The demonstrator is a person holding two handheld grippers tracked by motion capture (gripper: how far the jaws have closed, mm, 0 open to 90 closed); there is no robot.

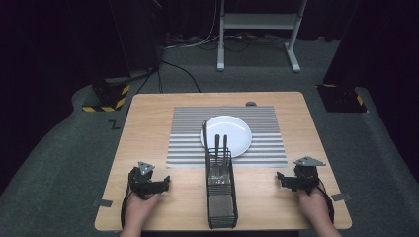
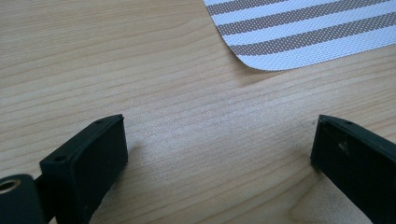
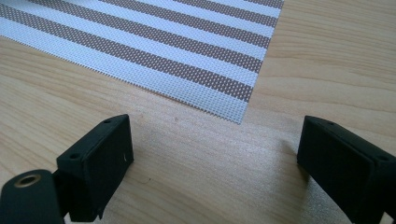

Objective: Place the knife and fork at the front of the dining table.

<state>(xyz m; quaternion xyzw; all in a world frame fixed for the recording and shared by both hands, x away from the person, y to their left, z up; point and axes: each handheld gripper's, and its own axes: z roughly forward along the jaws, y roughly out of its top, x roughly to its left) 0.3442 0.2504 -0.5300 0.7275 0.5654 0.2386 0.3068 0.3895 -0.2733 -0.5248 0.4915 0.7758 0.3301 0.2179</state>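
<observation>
A white plate (image 1: 234, 129) lies on a striped placemat (image 1: 188, 143) in the middle of the wooden table (image 1: 148, 113). In front of it stands a black wire-mesh caddy (image 1: 220, 197) with two dark-handled utensils (image 1: 220, 148) upright in its far end. My left gripper (image 1: 163, 181) rests on the table at the near left, held by a hand; its jaws stand open over bare wood (image 2: 219, 154), near the mat's corner (image 2: 261, 63). My right gripper (image 1: 281, 178) rests at the near right, jaws open and empty (image 3: 215, 154), just short of the mat's corner (image 3: 238, 114).
A small dark object (image 1: 251, 103) lies at the table's far edge. Beyond the table stand a white metal frame (image 1: 257, 29), cables on the grey floor, and black stands with yellow-black hazard tape (image 1: 106, 98). Grey tape tabs (image 1: 103, 203) mark the table's near corners.
</observation>
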